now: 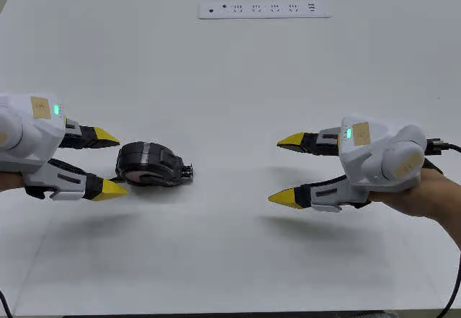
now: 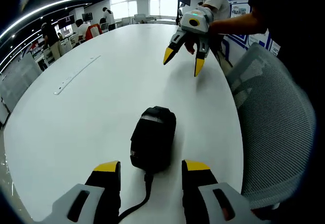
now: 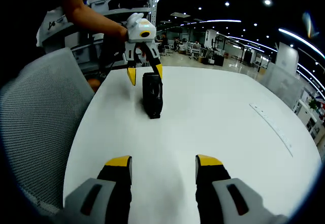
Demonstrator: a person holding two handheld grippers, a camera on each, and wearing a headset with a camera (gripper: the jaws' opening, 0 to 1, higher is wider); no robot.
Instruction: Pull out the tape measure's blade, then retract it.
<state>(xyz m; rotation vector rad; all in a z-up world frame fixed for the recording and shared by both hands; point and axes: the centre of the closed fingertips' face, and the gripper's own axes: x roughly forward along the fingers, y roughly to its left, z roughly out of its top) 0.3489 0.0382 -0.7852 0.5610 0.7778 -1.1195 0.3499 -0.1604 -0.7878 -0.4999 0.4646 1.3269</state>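
1. On the white tabletop (image 1: pixel 230 80), left of centre, lies a dark, rounded plastic tape measure case (image 1: pixel 151 164). Its blade is fully wound in, and the small hook end points toward the right side of the work. Judgement: this facing leaves the hook open to the opposite gripper for the pull.
2. Left gripper (image 1: pixel 109 162), white body with black jaws and yellow tips: jaws are spread wide and set either side of the rear of the case, with nothing clamped. The lower tip sits just beside the case; whether it touches cannot be told. Judgement: it is placed to close on the case and anchor it while the blade is drawn.
3. Thin dark cord (image 2: pixel 144 196), running from the back of the case toward the left gripper, seen in the left gripper view. Judgement: it could snag between the jaws on closing.
4. Right gripper (image 1: pixel 277 171), same make: jaws are spread wide and empty, hovering well apart from the case with tips aimed at its hook end. Judgement: it is lined up to take the hook once the case is secured.
5. White flat power strip (image 1: pixel 263 9), at the far edge of the tabletop, well apart from the work.
6. Task progress, judged: the pull is not yet begun.
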